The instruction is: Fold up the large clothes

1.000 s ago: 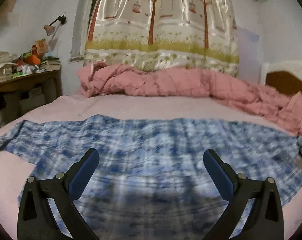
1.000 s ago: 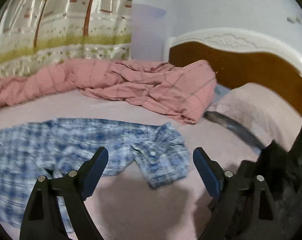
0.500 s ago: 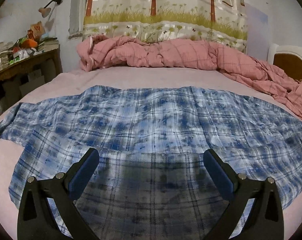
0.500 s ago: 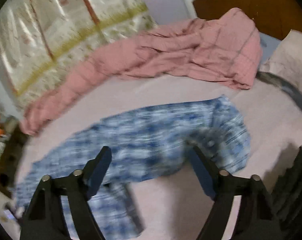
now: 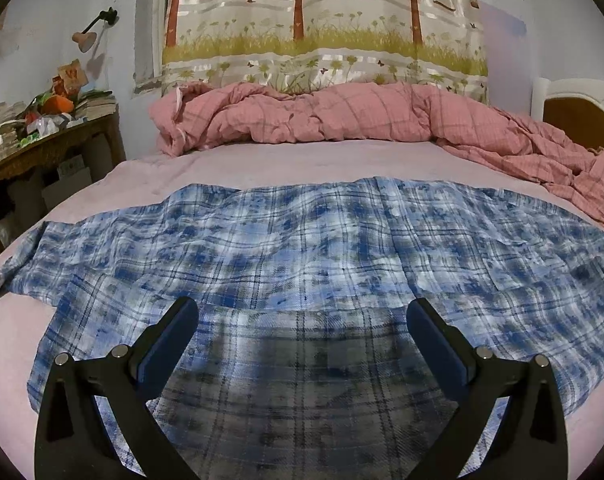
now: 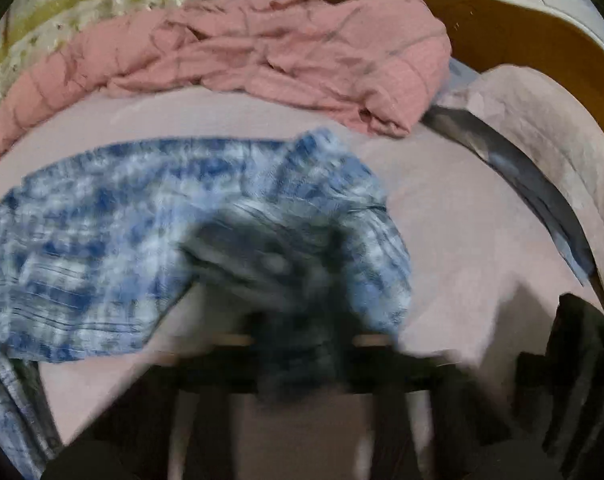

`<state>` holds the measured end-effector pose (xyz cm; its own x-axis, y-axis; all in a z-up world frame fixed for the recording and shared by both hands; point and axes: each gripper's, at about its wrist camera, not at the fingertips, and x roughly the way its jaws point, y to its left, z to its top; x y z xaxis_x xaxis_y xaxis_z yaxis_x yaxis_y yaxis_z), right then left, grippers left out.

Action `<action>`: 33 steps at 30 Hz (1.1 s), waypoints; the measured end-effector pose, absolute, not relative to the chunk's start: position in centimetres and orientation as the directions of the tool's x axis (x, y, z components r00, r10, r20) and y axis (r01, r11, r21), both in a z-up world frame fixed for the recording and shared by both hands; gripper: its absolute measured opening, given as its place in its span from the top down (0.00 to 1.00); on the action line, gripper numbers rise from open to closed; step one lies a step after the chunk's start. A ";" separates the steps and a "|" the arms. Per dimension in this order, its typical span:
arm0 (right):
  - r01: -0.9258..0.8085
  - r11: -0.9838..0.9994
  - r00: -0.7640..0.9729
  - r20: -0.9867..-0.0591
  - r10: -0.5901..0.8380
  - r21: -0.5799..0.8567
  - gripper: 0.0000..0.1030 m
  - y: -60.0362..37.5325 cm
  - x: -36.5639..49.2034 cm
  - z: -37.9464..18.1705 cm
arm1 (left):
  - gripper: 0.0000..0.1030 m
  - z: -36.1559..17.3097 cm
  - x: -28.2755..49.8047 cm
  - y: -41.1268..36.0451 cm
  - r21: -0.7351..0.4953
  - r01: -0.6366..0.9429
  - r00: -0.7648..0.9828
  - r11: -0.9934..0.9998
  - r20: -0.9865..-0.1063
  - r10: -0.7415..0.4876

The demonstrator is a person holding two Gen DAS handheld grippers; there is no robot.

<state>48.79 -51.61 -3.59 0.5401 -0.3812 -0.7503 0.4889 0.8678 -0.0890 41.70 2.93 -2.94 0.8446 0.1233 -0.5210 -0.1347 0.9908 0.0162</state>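
Note:
A blue plaid shirt (image 5: 322, 248) lies spread flat across the pink bedsheet (image 5: 262, 160). My left gripper (image 5: 302, 320) hangs open just above the shirt's near middle, its shadow on the cloth and nothing between its fingers. In the right wrist view the picture is blurred. The shirt's right sleeve (image 6: 102, 232) runs in from the left, and its cuff end (image 6: 342, 220) bunches up at my right gripper (image 6: 298, 332). That gripper's jaws are closing and have come together on the cuff cloth.
A crumpled pink checked quilt (image 5: 342, 120) lies along the far side of the bed under a tree-print curtain (image 5: 322, 20). A cluttered wooden side table (image 5: 42, 148) stands at left. Headboard (image 6: 502, 32), pillow (image 6: 542, 140) and a dark object (image 6: 582, 360) sit at right.
My right gripper moved down onto the sleeve cuff and went from wide open to closed on it. The left gripper tipped downward a little, so more of the shirt fills its view.

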 end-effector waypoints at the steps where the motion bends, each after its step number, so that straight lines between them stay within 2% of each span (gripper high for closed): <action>1: 0.480 0.876 0.575 -0.738 -0.353 -0.045 0.93 -51.5 48.4 -2.9 | 0.00 -2.9 41.7 2.9 0.015 -0.134 0.846 0.991 -0.519 0.123; 3: 0.452 0.891 0.658 -0.692 -0.298 0.046 0.94 -51.3 47.4 -1.2 | 0.00 -2.6 41.4 2.8 0.025 -0.137 0.852 0.990 -0.507 0.131; 7: 0.269 0.905 0.828 -0.559 -0.043 0.329 0.95 -48.5 45.0 4.0 | 0.00 -1.5 40.3 1.7 0.070 -0.128 0.885 0.989 -0.443 0.146; 10: 0.031 0.920 0.864 -0.473 0.172 0.391 0.95 -42.9 44.1 6.9 | 0.00 -0.3 39.0 0.2 0.109 -0.075 0.920 0.991 -0.377 0.111; 12: -0.099 0.915 0.853 -0.440 0.280 0.392 0.95 -39.0 43.4 7.7 | 0.01 0.3 38.7 -0.5 0.074 -0.002 0.922 0.997 -0.387 0.031; 13: -0.193 0.893 0.826 -0.423 0.372 0.408 0.95 -36.6 43.2 7.8 | 0.08 0.5 38.7 -0.8 0.050 0.035 0.918 0.998 -0.396 -0.012; 15: -0.286 0.859 0.770 -0.432 0.469 0.424 0.95 -33.3 43.3 6.9 | 0.17 0.8 38.4 -1.5 0.000 0.140 0.905 0.990 -0.405 -0.128; 16: -0.301 0.851 0.748 -0.447 0.491 0.430 0.95 -32.0 43.5 6.1 | 0.18 0.8 38.3 -1.9 -0.013 0.181 0.898 0.983 -0.406 -0.171; 19: -0.302 0.847 0.678 -0.527 0.513 0.437 0.95 -29.3 44.8 3.2 | 0.19 0.3 38.4 -3.4 -0.008 0.249 0.873 0.968 -0.430 -0.228; 22: -0.288 0.839 0.615 -0.582 0.531 0.462 0.95 -28.4 46.0 0.6 | 0.19 -0.9 39.2 -4.6 -0.010 0.295 0.830 0.955 -0.492 -0.262; 24: -0.297 0.835 0.579 -0.608 0.544 0.464 0.94 -28.2 46.6 -0.3 | 0.19 -1.5 39.4 -5.1 -0.023 0.333 0.795 0.943 -0.530 -0.294; 27: -0.283 0.868 0.580 -0.647 0.494 0.408 0.92 -27.6 46.5 -0.3 | 0.19 -1.6 39.1 -5.6 -0.052 0.379 0.768 0.924 -0.539 -0.345; 28: -0.283 0.869 0.585 -0.645 0.492 0.406 0.87 -28.0 46.3 -0.5 | 0.19 -1.7 38.8 -5.9 -0.057 0.387 0.761 0.920 -0.543 -0.354; 29: -0.281 0.869 0.591 -0.640 0.491 0.408 0.74 -28.4 46.0 -0.1 | 0.19 -1.7 38.9 -6.2 -0.065 0.395 0.750 0.916 -0.553 -0.363; 30: -0.278 0.868 0.596 -0.634 0.492 0.412 0.66 -28.6 46.0 0.2 | 0.19 -1.8 39.0 -6.5 -0.075 0.400 0.740 0.914 -0.562 -0.370; 31: -0.270 0.869 0.617 -0.618 0.487 0.416 0.49 -29.3 45.5 0.8 | 0.19 -1.9 39.2 -6.8 -0.092 0.406 0.725 0.909 -0.573 -0.381; 32: -0.254 0.881 0.643 -0.610 0.462 0.400 0.45 -29.9 45.3 1.4 | 0.19 -1.9 39.5 -7.3 -0.113 0.414 0.706 0.903 -0.586 -0.397; 33: -0.236 0.898 0.667 -0.610 0.427 0.371 0.45 -30.2 45.2 2.2 | 0.19 -1.9 40.0 -8.0 -0.127 0.423 0.690 0.897 -0.597 -0.410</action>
